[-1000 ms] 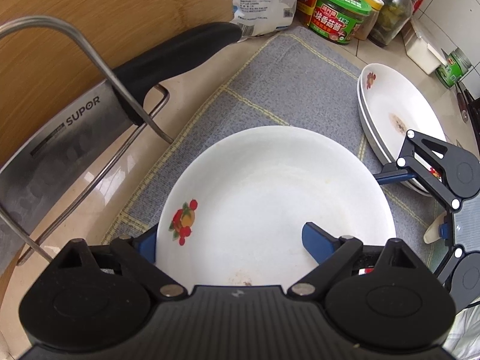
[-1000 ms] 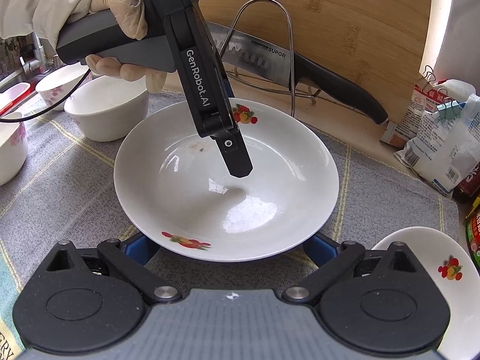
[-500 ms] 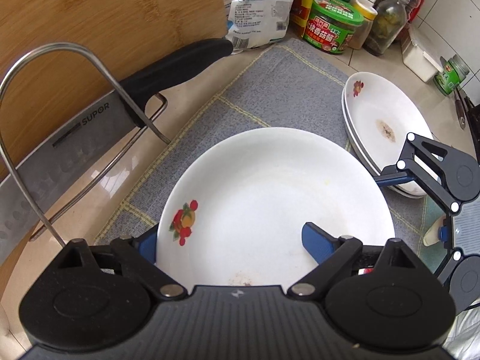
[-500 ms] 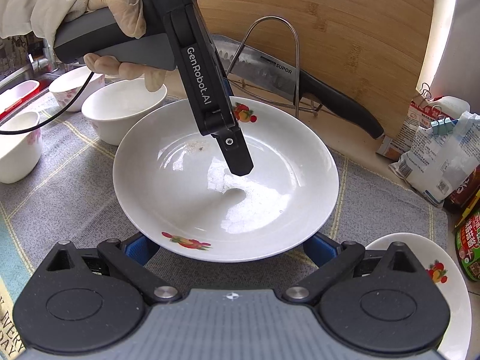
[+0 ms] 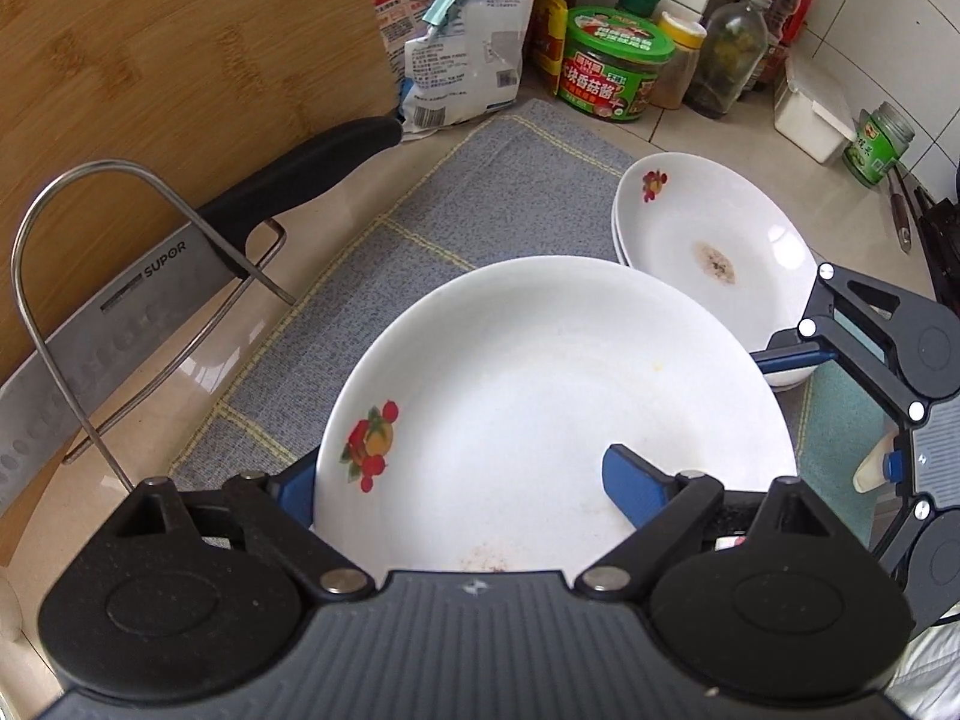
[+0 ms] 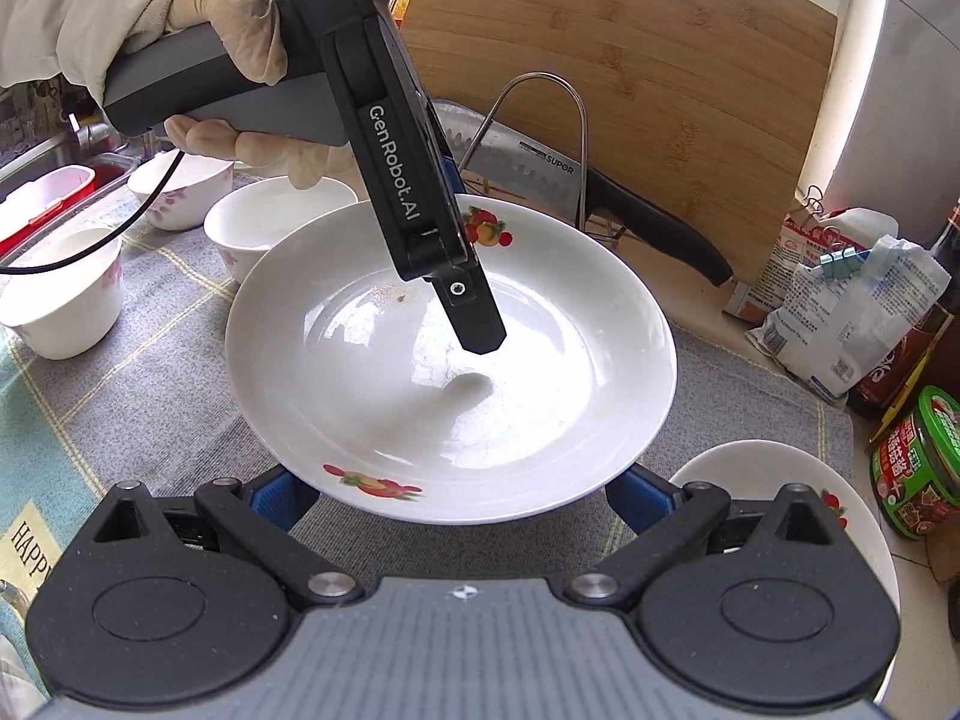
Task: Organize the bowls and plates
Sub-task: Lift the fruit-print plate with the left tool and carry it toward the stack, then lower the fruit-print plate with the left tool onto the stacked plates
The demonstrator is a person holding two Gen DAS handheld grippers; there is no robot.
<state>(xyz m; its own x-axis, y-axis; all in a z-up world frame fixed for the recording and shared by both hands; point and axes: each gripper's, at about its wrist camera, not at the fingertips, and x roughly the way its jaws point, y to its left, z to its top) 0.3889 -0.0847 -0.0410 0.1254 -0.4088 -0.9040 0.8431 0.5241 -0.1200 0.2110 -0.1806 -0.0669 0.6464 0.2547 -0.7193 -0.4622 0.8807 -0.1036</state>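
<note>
Lifted since a sec ago: plate [image 5: 558,396] now up off the mat [image 5: 480,198], pinched at its rim by my left gripper [image 5: 462,480] w/ right gripper [image 6: 462,492] fingers under the opposite edge, grip there unclear; plate stack [image 5: 708,240] ahead-right of left

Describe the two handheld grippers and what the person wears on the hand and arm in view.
Both grippers are black, with ribbed grey bodies, disc-shaped pivots, silver pins and blue finger pads. The left gripper has a grey handle, white "GenRobot.AI" lettering and a trailing black cable. The hand wears a pale glove below a beige sleeve.
</note>
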